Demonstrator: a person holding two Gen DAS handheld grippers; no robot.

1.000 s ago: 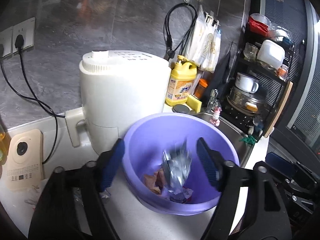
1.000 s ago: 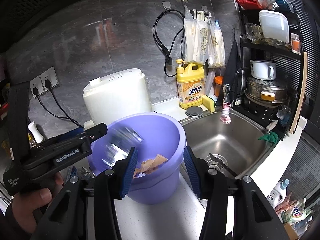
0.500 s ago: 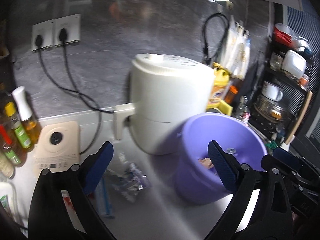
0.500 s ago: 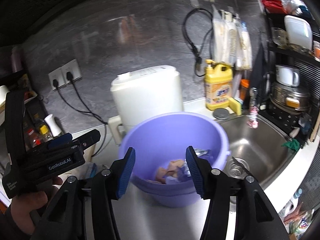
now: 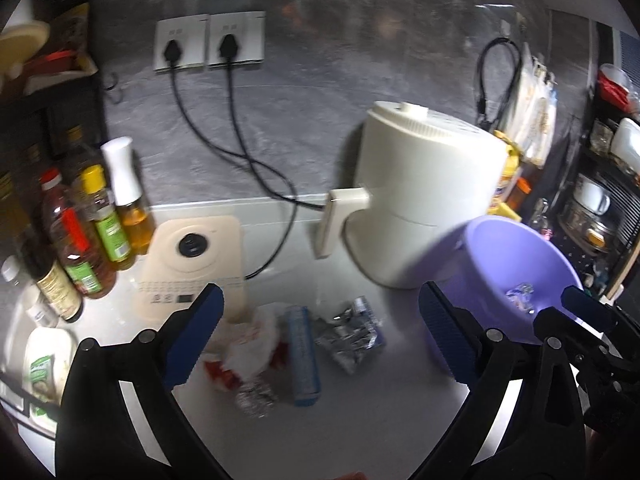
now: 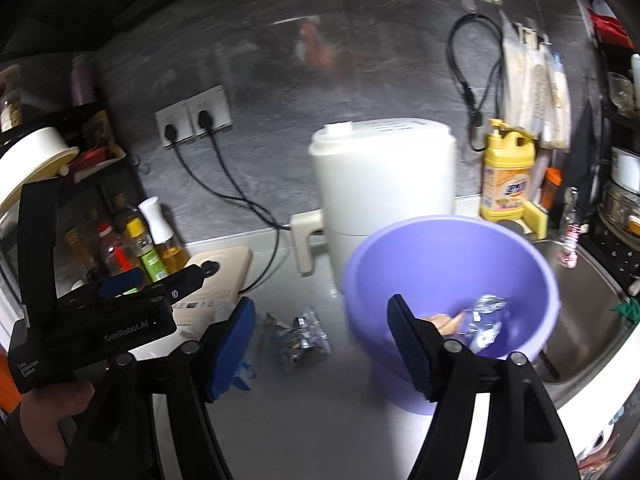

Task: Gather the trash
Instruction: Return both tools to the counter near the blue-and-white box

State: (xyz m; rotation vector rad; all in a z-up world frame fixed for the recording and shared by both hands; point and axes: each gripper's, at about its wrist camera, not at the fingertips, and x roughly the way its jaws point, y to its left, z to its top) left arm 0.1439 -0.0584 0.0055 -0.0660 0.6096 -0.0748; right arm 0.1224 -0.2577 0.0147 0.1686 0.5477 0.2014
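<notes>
Left gripper [image 5: 320, 336] wide, empty above wrappers [image 5: 348, 330] on worktop [image 5: 360, 432]; right gripper [image 6: 320, 344] just opened, empty beside purple bucket [image 6: 452, 248].

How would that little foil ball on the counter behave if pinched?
The foil ball looks crumpled and hollow, so it probably weighs little and would dent rather than spring back. Being roundish on the smooth counter, it may roll away if nudged off-centre.

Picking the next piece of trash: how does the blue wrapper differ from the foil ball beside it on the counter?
The blue wrapper is long, flat and matte; the foil ball is small, crumpled round and shiny silver. The wrapper lies lengthwise toward the wall, the ball sits nearer the camera. Both lie loose on the counter, outside the purple bucket.
</notes>
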